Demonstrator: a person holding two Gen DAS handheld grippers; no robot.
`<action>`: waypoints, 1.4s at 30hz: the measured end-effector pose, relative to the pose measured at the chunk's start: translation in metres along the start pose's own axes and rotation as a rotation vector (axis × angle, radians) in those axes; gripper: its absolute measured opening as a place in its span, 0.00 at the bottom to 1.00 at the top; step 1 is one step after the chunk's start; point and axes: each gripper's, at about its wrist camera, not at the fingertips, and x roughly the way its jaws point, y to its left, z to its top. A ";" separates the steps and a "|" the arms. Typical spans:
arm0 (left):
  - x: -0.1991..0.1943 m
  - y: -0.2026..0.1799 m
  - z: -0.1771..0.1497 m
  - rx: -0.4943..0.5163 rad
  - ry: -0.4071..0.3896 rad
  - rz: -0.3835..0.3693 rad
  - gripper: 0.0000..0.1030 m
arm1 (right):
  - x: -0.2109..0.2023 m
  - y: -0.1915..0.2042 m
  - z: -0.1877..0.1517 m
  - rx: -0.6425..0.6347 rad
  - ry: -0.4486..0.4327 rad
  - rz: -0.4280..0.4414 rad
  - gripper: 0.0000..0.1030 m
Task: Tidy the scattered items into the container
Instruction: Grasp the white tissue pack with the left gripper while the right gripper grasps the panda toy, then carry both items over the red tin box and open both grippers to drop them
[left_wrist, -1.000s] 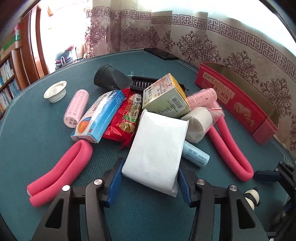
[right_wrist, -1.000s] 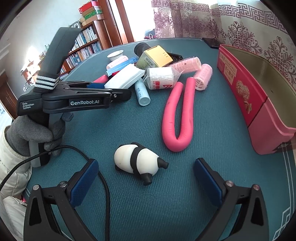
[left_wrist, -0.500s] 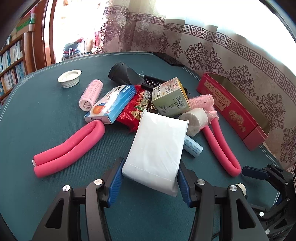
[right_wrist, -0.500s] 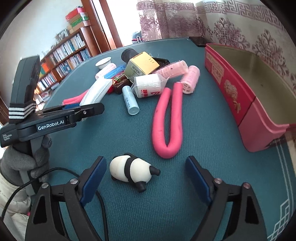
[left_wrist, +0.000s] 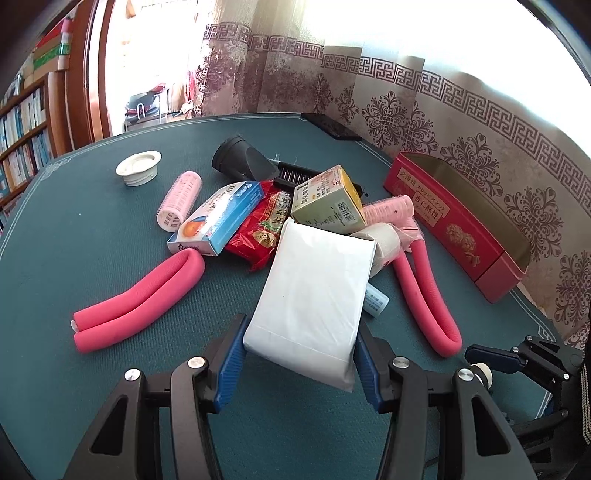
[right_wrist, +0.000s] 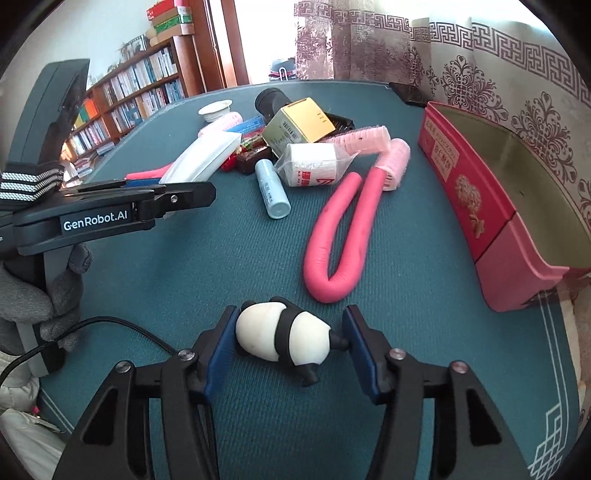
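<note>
While the left gripper (left_wrist: 299, 354) pinches the near end of a white tissue pack (left_wrist: 314, 291) between its blue pads, the pack slopes up and away over the green table (left_wrist: 74, 258), its far end in front of the yellow-green box (left_wrist: 327, 201). Behind it lie a blue box (left_wrist: 218, 218), a red snack packet (left_wrist: 264, 227), pink hair rollers (left_wrist: 180, 201), two folded pink foam rods (left_wrist: 136, 299) and a white cap (left_wrist: 138, 168). At the right edge of the table stands the red container (left_wrist: 458, 218), open on top.

From the right wrist, the right gripper (right_wrist: 288, 341) has just been closing, and a toy panda (right_wrist: 286, 338) sits between its pads: the left pad touches the white rump and the right pad meets a black paw. Whether the panda is off the cloth I cannot tell. A gloved hand (right_wrist: 40, 295) holds the left gripper at the left. The red container is at the right, well apart from the panda, nothing visible inside it.
</note>
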 end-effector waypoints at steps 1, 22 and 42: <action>-0.002 -0.002 0.001 0.002 -0.004 -0.002 0.54 | -0.005 -0.002 -0.001 0.000 -0.008 0.002 0.59; -0.009 -0.094 0.056 0.147 -0.076 -0.131 0.54 | -0.075 -0.103 0.053 0.237 -0.303 -0.224 0.60; 0.054 -0.200 0.113 0.295 -0.050 -0.215 0.54 | -0.080 -0.173 0.058 0.342 -0.319 -0.333 0.59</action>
